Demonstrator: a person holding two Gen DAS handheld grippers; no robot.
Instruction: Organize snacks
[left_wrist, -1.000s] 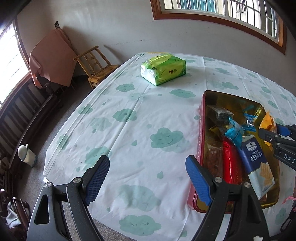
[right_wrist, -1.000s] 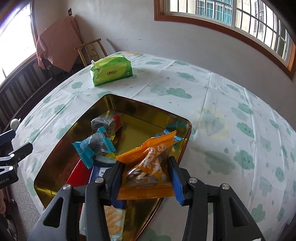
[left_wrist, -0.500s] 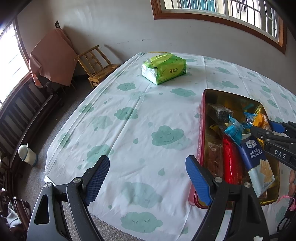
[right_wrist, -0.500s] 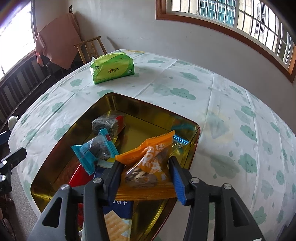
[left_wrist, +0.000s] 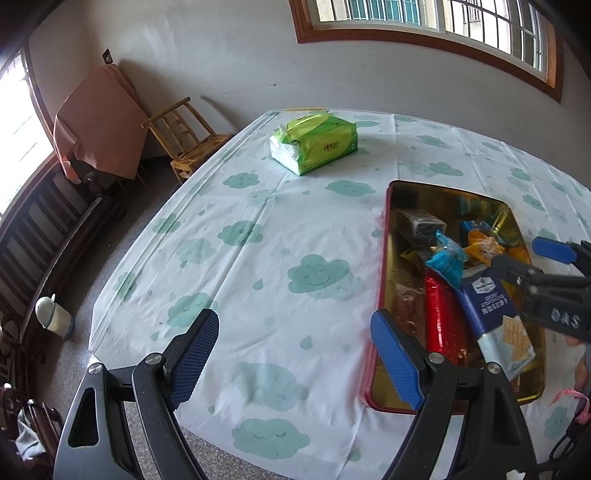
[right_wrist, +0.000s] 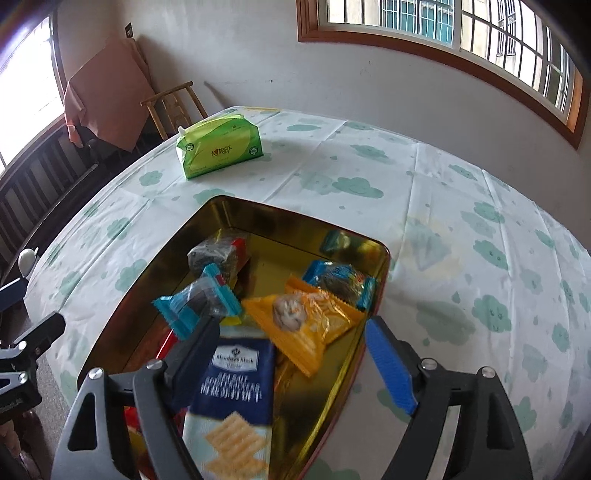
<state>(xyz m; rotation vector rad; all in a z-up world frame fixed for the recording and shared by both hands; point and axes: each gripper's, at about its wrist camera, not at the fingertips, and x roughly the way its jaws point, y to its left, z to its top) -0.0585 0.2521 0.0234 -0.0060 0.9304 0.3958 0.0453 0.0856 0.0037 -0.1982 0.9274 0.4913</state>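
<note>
Right wrist view: the right gripper (right_wrist: 291, 354) is spread wide over the near end of the gold tin tray (right_wrist: 221, 206), pinching nothing. An orange snack packet (right_wrist: 306, 325) lies loose in the tray between a blue-ended packet (right_wrist: 195, 302) on its left and another blue packet (right_wrist: 340, 280) just beyond, and it overlaps the navy cracker packet (right_wrist: 236, 373). Left wrist view: the left gripper (left_wrist: 295, 362) is also spread, empty, above the cloud-print tablecloth (left_wrist: 258, 236) left of the tray. A green tissue pack (left_wrist: 314, 144) sits at the far end.

Left gripper (left_wrist: 295, 354) open over tablecloth (left_wrist: 258, 258) — snack tin (left_wrist: 382, 295) just right.
</note>
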